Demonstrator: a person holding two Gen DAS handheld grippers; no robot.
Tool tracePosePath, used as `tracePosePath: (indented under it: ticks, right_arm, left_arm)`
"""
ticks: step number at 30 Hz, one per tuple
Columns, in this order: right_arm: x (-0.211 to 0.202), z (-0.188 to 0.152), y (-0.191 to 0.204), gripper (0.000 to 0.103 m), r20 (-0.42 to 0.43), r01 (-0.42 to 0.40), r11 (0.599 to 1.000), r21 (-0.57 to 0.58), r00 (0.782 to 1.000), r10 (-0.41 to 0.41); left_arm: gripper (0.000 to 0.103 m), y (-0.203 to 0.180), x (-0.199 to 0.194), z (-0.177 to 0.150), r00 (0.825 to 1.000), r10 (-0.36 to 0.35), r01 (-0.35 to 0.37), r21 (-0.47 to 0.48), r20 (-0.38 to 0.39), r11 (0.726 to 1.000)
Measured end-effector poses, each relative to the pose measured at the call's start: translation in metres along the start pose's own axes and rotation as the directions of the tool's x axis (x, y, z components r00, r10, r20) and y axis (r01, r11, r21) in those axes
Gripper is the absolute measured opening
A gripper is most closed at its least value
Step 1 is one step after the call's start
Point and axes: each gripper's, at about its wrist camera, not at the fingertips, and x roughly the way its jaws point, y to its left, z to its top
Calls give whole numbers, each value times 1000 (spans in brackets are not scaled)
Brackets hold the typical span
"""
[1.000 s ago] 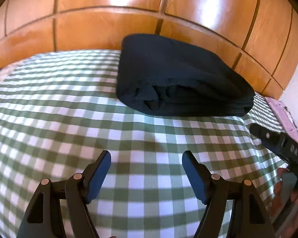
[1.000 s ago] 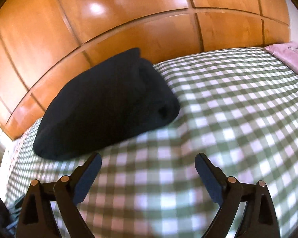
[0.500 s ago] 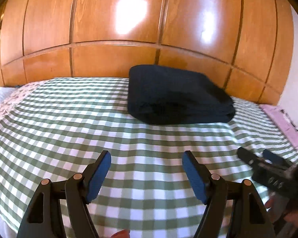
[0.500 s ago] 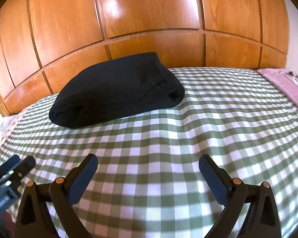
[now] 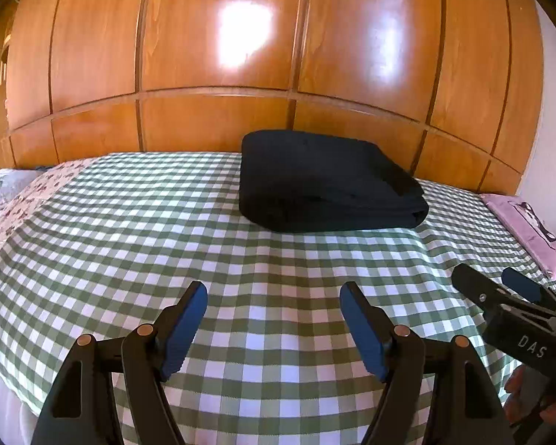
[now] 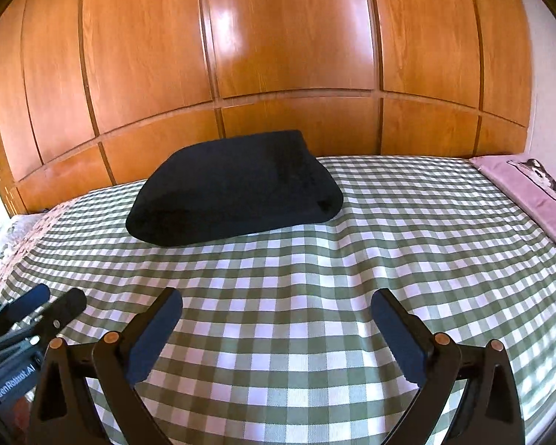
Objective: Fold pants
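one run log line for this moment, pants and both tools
pants: folded, lying on checked cover near headboard | left tool: open, empty, short of pants | right tool: open, empty, short of pants

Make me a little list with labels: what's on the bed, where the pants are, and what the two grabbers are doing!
Pants: black pants, folded into a thick bundle
Where: on the green checked bedsheet, near the wooden headboard
Also on bed: pink cloth at the right edge
Left gripper: open, empty, above the sheet
Right gripper: open, empty, above the sheet
Touching pants: neither gripper
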Motion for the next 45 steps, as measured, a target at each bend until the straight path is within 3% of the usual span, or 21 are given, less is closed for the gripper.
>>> tracePosePath:
  ticks: [18,45]
  right_arm:
    - [-4,-2,1,102,-2,-1,1000,-7,1000,1]
    - [3,-5,1,102,-28,-8,1000,21,1000,9]
  left_arm:
    - [75,0,3,-5,999,3,-3,-6,-47,1000]
    - [69,-2,1,-5,999,-8,8,-11,-38,1000]
